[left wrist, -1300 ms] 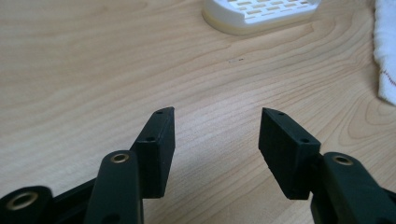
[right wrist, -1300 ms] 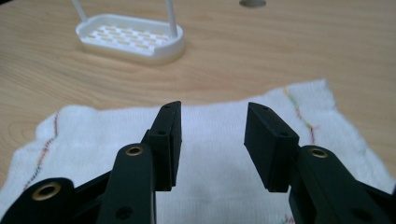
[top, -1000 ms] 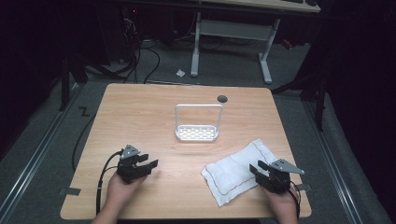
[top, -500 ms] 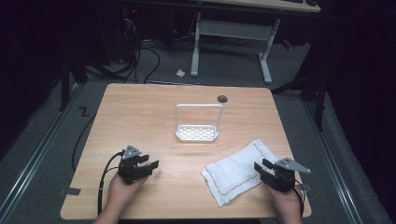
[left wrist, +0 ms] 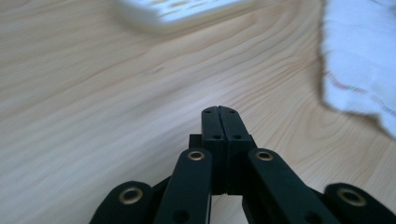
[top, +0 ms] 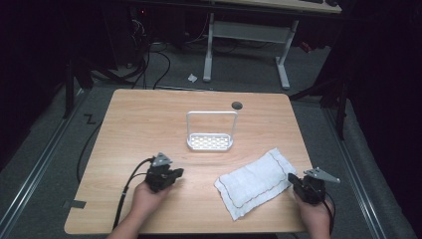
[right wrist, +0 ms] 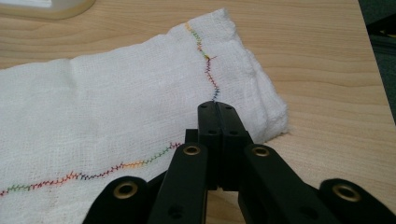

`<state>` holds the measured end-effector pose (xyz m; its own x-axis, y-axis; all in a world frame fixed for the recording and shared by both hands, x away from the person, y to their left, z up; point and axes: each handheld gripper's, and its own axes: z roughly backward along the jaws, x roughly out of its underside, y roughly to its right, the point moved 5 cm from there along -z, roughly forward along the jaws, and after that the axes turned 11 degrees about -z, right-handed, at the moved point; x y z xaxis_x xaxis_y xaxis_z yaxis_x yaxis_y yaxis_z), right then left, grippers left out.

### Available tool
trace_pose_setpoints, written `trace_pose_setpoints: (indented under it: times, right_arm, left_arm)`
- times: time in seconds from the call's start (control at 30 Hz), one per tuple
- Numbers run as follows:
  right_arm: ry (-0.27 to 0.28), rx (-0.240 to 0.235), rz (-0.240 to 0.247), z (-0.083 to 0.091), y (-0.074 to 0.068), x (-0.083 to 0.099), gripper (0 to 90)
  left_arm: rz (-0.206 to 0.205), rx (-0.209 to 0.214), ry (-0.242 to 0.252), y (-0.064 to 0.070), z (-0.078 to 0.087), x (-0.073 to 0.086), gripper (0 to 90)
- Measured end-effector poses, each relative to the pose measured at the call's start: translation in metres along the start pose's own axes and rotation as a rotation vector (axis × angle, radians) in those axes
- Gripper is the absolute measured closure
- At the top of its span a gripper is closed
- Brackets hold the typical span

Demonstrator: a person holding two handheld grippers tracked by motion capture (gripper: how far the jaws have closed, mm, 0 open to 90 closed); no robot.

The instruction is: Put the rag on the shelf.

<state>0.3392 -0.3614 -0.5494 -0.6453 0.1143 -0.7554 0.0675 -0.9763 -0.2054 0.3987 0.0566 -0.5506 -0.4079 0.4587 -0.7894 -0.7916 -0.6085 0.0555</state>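
A folded white cloth (top: 254,182) with coloured stitching lies at the front right of the wooden table (top: 149,124). My right gripper (top: 294,181) is at the cloth's right end, shut, with nothing between its jaws. In the right gripper view the closed tips (right wrist: 217,106) sit just over the edge of the cloth (right wrist: 116,102). My left gripper (top: 174,174) rests at the front left of the table and is also shut and empty. In the left gripper view its tips (left wrist: 219,110) point over bare wood, with the cloth (left wrist: 359,56) off to the right.
A white perforated rack (top: 210,142) with a tall wire handle stands at the table's middle. A dark round grommet (top: 237,105) is set near the far edge. A desk frame (top: 249,35) and cables lie on the floor beyond the table.
My right gripper has slid to the right, back toward the cloth's right end. The left gripper and the cloth have stayed put.
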Motion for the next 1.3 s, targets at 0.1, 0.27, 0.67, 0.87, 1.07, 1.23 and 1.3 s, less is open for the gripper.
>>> trace_pose_setpoints:
  times: [0.1, 0.27, 0.67, 0.87, 1.07, 1.23, 1.3]
  right_arm:
    - [0.001, 0.005, -0.005, 0.0, 0.002, 0.001, 90.0]
    - [-0.009, -0.002, -0.006, -0.001, 0.004, 0.003, 90.0]
    - [-0.068, -0.015, 0.011, -0.013, -0.001, 0.008, 90.0]
    - [-0.078, -0.031, 0.041, -0.021, -0.016, 0.006, 90.0]
    - [-0.097, -0.079, 0.082, -0.03, -0.044, 0.007, 90.0]
    - [-0.131, -0.142, 0.134, -0.04, -0.08, 0.007, 90.0]
    - [-0.136, -0.158, 0.154, -0.043, -0.089, 0.007, 90.0]
  left_arm:
    - [-0.051, 0.038, 0.01, 0.02, -0.021, -0.023, 90.0]
    - [-0.122, 0.115, 0.01, 0.061, -0.062, -0.056, 89.9]
    - [-0.231, 0.148, -0.099, 0.09, -0.086, -0.047, 90.0]
    - [-0.272, 0.188, -0.122, 0.104, -0.06, -0.026, 90.0]
    - [-0.225, 0.282, -0.128, 0.112, -0.032, -0.002, 89.7]
    - [-0.214, 0.311, -0.099, 0.105, -0.008, 0.008, 83.0]
    - [-0.152, 0.288, -0.031, 0.089, -0.003, -0.003, 81.4]
